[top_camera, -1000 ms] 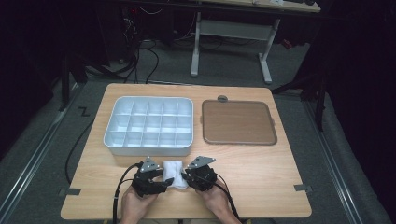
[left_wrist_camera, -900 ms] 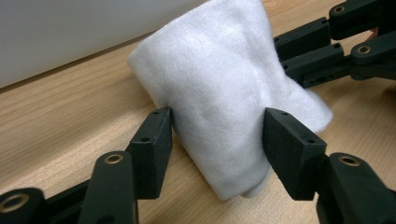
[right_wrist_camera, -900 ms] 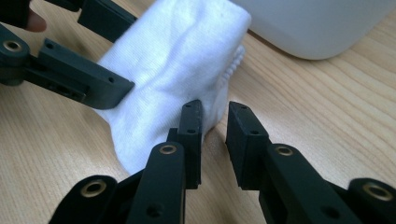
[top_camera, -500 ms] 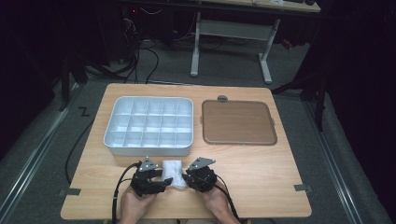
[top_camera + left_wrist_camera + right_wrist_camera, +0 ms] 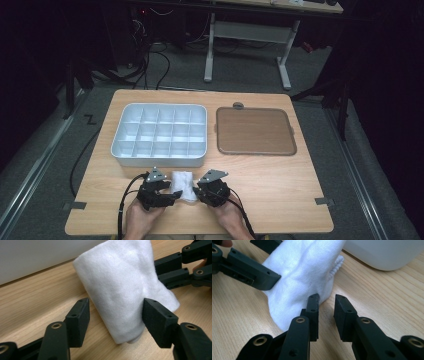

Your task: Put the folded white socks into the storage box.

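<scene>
A folded white sock [image 5: 182,184] lies on the wooden table near its front edge, between my two grippers. My left gripper [image 5: 171,194] has the sock [image 5: 125,290] between its jaws, which have just been opening: the right-hand pad [image 5: 156,317] touches the fabric and the other stands off it. My right gripper [image 5: 200,192] is open by a narrow gap with nothing in it [image 5: 327,311]. Its left fingertip [image 5: 313,305] rests against the side of the sock [image 5: 299,277].
A white tray with several compartments [image 5: 116,145] stands just beyond the sock. A brown flat mat [image 5: 255,131] lies to its right. Bare table stretches right of the right gripper. Cables trail off the front edge.
</scene>
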Demonstrator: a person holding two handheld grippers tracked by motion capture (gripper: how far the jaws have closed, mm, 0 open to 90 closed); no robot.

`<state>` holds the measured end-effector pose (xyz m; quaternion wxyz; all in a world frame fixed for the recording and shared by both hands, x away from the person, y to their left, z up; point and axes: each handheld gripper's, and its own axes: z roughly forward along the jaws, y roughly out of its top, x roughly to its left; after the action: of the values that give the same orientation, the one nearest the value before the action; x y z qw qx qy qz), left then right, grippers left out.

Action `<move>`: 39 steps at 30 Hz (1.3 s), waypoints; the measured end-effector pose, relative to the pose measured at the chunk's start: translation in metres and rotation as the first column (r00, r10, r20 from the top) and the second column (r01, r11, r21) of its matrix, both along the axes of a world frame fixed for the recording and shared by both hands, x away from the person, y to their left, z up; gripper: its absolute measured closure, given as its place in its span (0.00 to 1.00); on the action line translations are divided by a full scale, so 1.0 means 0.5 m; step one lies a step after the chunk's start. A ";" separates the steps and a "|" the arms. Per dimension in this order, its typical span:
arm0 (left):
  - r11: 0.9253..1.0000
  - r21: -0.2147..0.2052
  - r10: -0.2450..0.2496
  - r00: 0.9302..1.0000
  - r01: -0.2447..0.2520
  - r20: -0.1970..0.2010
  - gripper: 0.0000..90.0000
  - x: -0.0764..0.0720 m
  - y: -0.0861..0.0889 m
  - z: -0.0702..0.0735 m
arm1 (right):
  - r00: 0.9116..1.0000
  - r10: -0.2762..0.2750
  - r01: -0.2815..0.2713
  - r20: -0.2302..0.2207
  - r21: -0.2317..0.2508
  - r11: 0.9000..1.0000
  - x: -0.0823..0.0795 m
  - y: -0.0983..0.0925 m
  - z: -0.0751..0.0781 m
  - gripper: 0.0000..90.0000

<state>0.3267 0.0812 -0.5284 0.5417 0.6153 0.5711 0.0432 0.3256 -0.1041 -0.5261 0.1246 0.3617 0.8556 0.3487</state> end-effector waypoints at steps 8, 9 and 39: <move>0.997 -0.048 0.056 0.998 -0.057 -0.010 0.32 0.010 0.009 0.038 | 0.999 -0.037 0.036 0.014 0.051 0.998 -0.001 -0.025 0.011 0.75; 0.997 -0.053 0.055 0.998 -0.055 -0.008 0.31 0.013 0.009 0.042 | 0.999 -0.045 0.044 0.015 0.063 0.997 -0.002 -0.031 0.013 0.75; 0.993 -0.023 0.110 0.990 -0.113 -0.090 0.25 0.080 -0.027 0.006 | 0.898 -0.438 0.436 0.038 0.041 0.899 -0.031 -0.370 -0.005 0.57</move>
<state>0.3665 0.0676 -0.5254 0.5212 0.5760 0.6286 0.0379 0.3103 -0.2894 -0.5285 0.2135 0.5383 0.7439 0.3337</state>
